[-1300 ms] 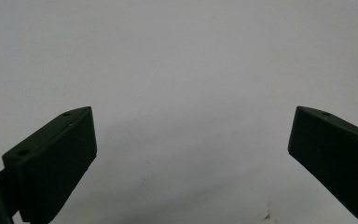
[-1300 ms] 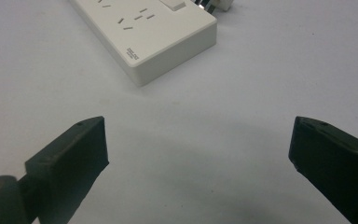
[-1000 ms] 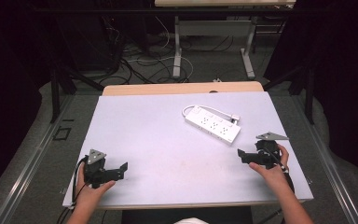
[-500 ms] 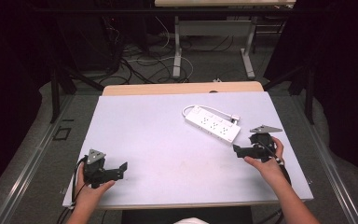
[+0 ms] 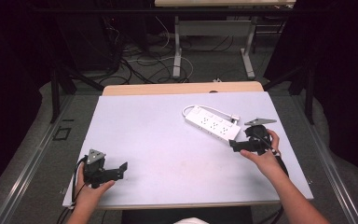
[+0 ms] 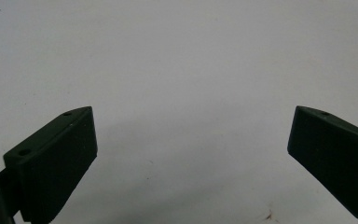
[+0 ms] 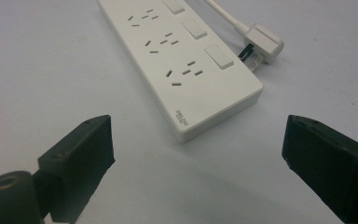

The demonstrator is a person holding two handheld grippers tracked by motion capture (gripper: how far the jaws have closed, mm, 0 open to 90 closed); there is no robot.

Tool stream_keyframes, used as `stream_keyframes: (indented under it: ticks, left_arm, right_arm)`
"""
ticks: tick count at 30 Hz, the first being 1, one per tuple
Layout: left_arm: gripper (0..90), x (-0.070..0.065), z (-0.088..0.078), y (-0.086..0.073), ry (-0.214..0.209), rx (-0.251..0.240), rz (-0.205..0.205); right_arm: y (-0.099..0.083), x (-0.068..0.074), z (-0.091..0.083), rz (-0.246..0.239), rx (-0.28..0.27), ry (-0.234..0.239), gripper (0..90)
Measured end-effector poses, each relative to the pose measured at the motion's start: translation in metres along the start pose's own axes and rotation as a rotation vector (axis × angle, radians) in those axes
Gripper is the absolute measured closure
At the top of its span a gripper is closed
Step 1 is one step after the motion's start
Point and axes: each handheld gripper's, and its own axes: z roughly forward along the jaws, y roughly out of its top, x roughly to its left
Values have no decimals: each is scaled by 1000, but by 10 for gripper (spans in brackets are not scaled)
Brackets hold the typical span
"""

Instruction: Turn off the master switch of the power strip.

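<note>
- Now right gripper (image 5: 233, 145) jaws wide, just short of power strip (image 5: 211, 123), near end facing.
- Plug (image 7: 262, 43) beside strip's far corner.
- Left gripper (image 5: 121, 169) wide over bare table (image 5: 158, 140).

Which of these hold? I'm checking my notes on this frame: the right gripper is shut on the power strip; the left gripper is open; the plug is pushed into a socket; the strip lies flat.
1. The right gripper is shut on the power strip. False: its jaws stand wide open, short of the strip's near end.
2. The left gripper is open. True.
3. The plug is pushed into a socket. False: it lies on the table beside the strip.
4. The strip lies flat. True.
</note>
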Motion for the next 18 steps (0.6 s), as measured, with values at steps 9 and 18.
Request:
stream_keyframes:
  ticks: [9, 18]
  left_arm:
    - [14, 0, 0, 0, 2, -4, -2]
    - [14, 1, 0, 0, 0, 6, 7]
  right_arm:
    - [15, 2, -1, -1, 16, 23, 87]
    - [28, 0, 0, -1, 24, 28, 87]
